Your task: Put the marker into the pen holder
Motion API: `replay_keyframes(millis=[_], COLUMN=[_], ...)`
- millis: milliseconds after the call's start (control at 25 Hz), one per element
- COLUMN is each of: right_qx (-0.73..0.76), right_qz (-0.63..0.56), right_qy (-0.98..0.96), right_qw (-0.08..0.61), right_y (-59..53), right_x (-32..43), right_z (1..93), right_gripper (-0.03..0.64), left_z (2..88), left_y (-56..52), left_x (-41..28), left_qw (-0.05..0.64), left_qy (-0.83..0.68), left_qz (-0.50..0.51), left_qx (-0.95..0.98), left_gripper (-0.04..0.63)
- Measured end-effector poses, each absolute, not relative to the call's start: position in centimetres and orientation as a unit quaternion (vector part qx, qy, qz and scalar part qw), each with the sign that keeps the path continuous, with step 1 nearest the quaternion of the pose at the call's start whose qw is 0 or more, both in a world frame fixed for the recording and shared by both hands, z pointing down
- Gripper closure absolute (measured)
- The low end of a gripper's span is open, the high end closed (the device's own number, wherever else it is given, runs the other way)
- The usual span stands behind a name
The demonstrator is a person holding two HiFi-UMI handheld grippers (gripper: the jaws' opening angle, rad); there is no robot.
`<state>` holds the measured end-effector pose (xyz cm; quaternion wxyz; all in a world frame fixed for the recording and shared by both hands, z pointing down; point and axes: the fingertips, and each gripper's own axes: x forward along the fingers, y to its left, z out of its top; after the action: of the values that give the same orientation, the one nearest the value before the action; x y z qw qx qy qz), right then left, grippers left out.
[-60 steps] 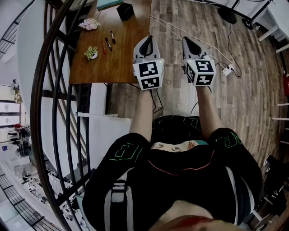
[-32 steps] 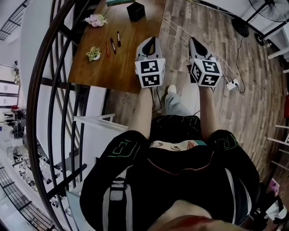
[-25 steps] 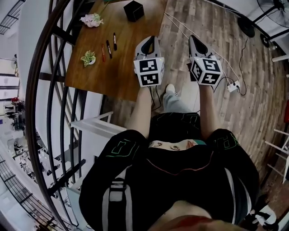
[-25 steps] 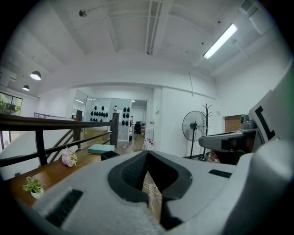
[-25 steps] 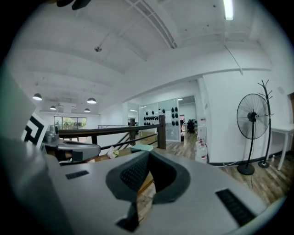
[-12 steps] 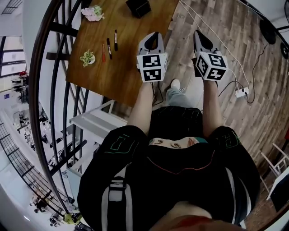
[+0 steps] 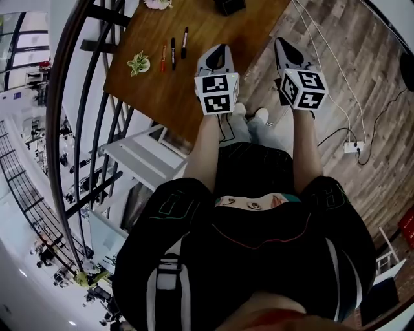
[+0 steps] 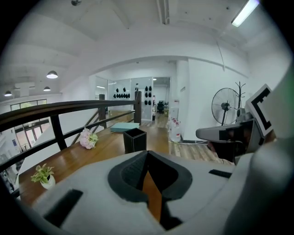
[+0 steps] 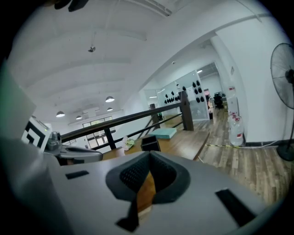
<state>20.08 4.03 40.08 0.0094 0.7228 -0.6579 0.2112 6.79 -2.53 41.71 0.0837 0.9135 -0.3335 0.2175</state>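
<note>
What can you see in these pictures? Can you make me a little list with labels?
left gripper: shut, empty, above table
right gripper: shut, empty, above wooden floor
markers: red marker, two dark markers, side by side on brown wooden table
holder: black square pen holder, upright, apart from markers
plant: small green potted plant, beside red marker

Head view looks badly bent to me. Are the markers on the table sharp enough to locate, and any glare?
Head view: heavy fisheye bows the railing; the three markers are small but sharp. Left gripper view: pen holder crisp, left hand-held gripper soft up close, ceiling strip light bright but no flare over the table. Right gripper view: even light, dark corners, no glare.
</note>
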Motion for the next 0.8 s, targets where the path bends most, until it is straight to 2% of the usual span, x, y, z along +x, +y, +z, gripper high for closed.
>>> replay_keyframes(millis=[440, 800], right_qx=[0.651, 0.557], right_qz=[0.225, 0.224], right_qy=[-0.721, -0.787], right_qw=[0.075, 0.144], right_y=[-2.9, -9.3], right_x=[15.2, 7.7], right_z=[42.6, 45.2], right_gripper=[0.612, 0.612], left_z=[45.5, 49.1], left_y=[-7.1, -10.6], left_x=[2.5, -4.7], left_qw=[0.153, 0.218], left_qy=[-0.396, -0.470], left_qz=[0.211, 0.200], left_qx=[0.880, 0.832], left_gripper=[0.589, 0.589])
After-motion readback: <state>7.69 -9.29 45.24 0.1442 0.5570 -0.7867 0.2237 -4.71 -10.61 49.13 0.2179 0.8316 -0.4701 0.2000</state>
